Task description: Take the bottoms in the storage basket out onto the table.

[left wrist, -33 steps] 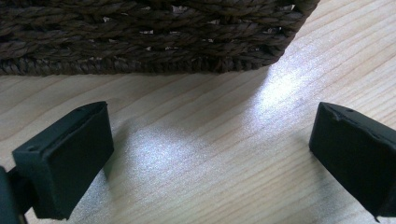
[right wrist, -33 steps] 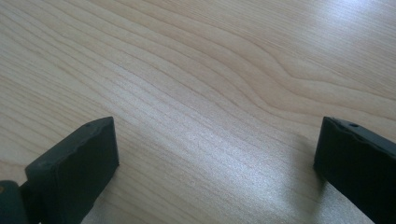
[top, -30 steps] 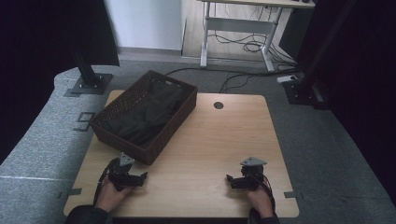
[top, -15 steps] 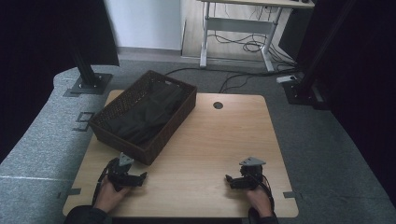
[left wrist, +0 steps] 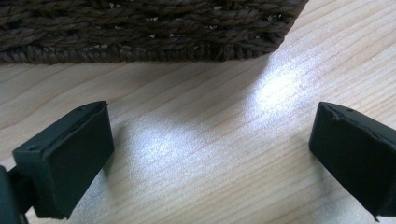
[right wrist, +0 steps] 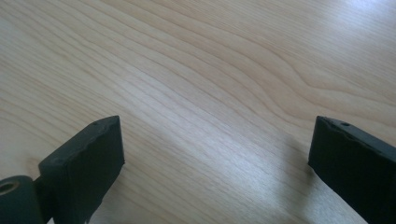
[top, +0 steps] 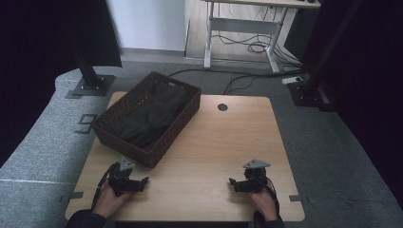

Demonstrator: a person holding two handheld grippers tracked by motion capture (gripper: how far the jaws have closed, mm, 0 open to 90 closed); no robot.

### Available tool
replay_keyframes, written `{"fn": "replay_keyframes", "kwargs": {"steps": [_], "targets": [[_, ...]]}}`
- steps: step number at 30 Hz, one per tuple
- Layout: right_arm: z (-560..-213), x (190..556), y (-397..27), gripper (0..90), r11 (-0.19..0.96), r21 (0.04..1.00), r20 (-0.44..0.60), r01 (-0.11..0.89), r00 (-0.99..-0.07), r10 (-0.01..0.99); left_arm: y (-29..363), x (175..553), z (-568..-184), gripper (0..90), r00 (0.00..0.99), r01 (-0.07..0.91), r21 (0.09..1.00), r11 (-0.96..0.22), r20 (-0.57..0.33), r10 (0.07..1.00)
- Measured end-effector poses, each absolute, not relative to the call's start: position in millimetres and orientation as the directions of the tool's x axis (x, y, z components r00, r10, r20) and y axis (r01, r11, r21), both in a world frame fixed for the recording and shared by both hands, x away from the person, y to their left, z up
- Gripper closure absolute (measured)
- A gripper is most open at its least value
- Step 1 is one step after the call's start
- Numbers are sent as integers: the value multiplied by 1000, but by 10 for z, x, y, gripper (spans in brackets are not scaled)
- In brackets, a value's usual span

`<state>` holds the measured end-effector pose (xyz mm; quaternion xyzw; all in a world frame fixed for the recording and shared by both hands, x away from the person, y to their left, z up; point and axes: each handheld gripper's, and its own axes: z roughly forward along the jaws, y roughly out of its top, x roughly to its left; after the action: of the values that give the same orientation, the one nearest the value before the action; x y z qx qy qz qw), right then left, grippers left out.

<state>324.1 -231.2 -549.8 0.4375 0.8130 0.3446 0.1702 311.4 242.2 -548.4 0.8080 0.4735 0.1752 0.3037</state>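
Observation:
A dark woven basket (top: 186, 115) holding black cloth (top: 149, 116) stands on the left half of the wooden table (top: 223, 137). My left gripper (top: 142, 182) rests on the table near the front left corner, just in front of the basket, open with nothing between its jaws. The basket's woven wall (left wrist: 140, 32) runs across the top of the left gripper view, beyond my left gripper (left wrist: 210, 144). My right gripper (top: 233, 183) lies near the front right of the table, open and empty. Bare wood grain lies between the jaws of my right gripper (right wrist: 215, 154).
A round cable hole (top: 222, 107) sits near the table's far edge. Black stand bases (top: 89, 85) and a white desk frame (top: 240, 28) with cables stand on the grey floor beyond the table. Bare tabletop lies between the grippers.

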Motion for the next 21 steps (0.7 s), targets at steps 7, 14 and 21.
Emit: {"fn": "replay_keyframes", "kwargs": {"steps": [7,14,21], "targets": [[-5393,3224,-2200,35,385,727,30,569,-586,810,2452,3060,-5484,0,490,658,658,-366,-5,871],[-5301,3230,-2046,20,397,734,55,551,-631,774,2461,3032,-5484,0,489,659,657,-366,-4,872],[-5176,3292,-1846,20,416,746,62,520,-676,734,2456,3033,-5484,0,486,660,657,-364,-4,874]]}}
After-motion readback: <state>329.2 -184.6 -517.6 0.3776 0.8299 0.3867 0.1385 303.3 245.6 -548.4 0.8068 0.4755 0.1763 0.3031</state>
